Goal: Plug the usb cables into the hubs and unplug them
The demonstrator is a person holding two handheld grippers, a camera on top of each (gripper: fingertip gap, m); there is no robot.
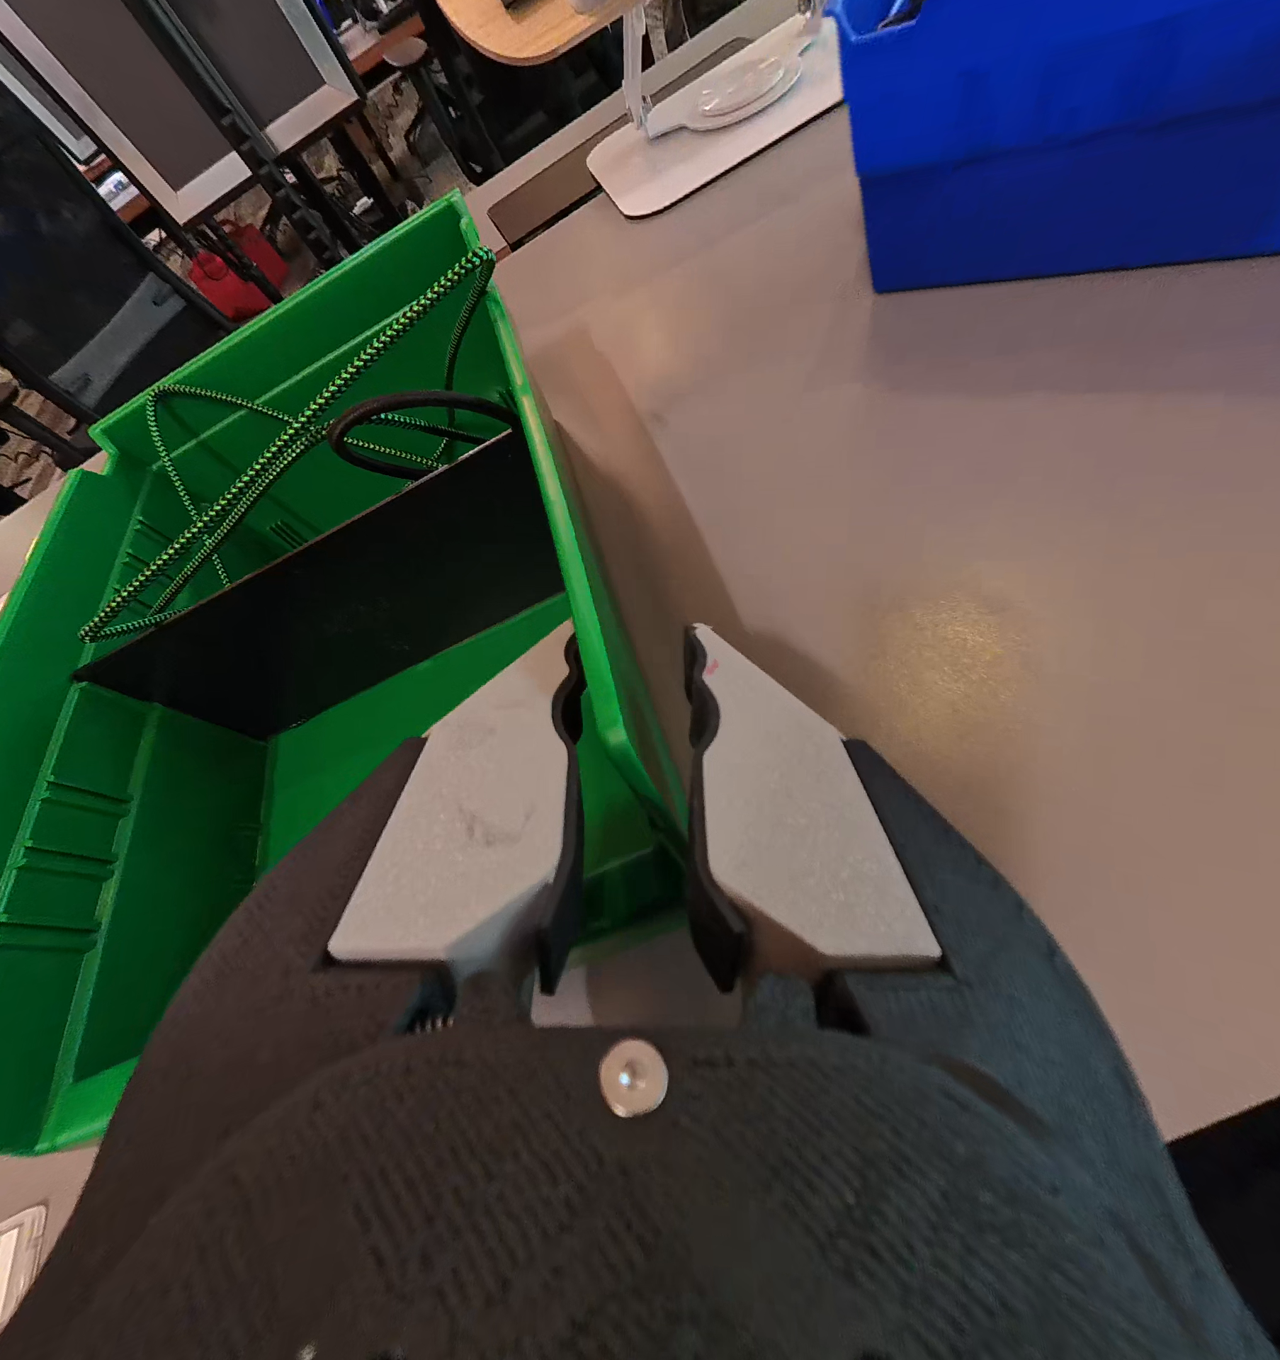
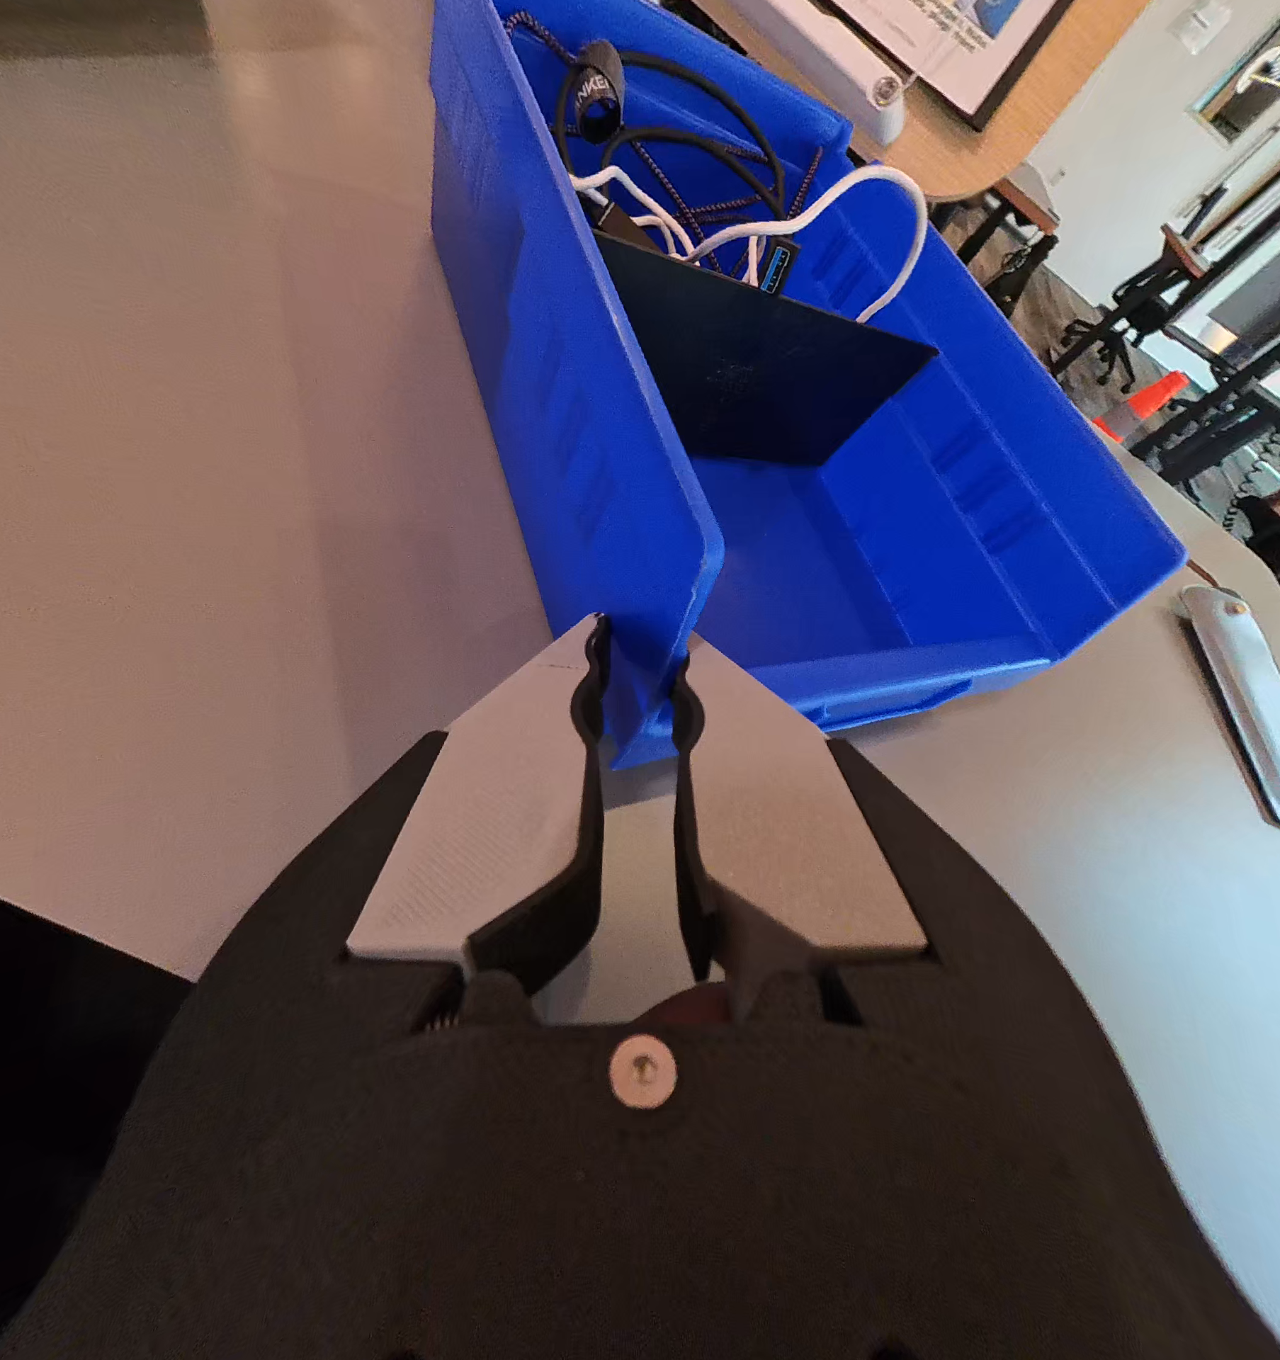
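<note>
A green bin (image 1: pixel 541 456) stands on the grey table (image 1: pixel 953 478). A black divider (image 1: pixel 342 611) splits it, and a green-black braided cable (image 1: pixel 313 419) and a black cable (image 1: pixel 416 408) lie behind the divider. My left gripper (image 1: pixel 633 647) straddles the bin's right wall near its front corner and is shut on it. A blue bin (image 2: pixel 570 441) has a black divider (image 2: pixel 754 383); white cables (image 2: pixel 894 184), black cables (image 2: pixel 695 81) and a blue-tipped USB plug (image 2: pixel 780 265) lie behind it. My right gripper (image 2: pixel 640 647) is shut on its near left corner wall.
The blue bin also shows in the left wrist view (image 1: pixel 1063 147), beside a white stand base (image 1: pixel 695 147). A flat silver plate (image 2: pixel 1247 706) lies to the right of the blue bin. The table's front edge runs close under both grippers. Desks and chairs stand beyond the table. There is about 35 centimetres between the tips of the two grippers.
</note>
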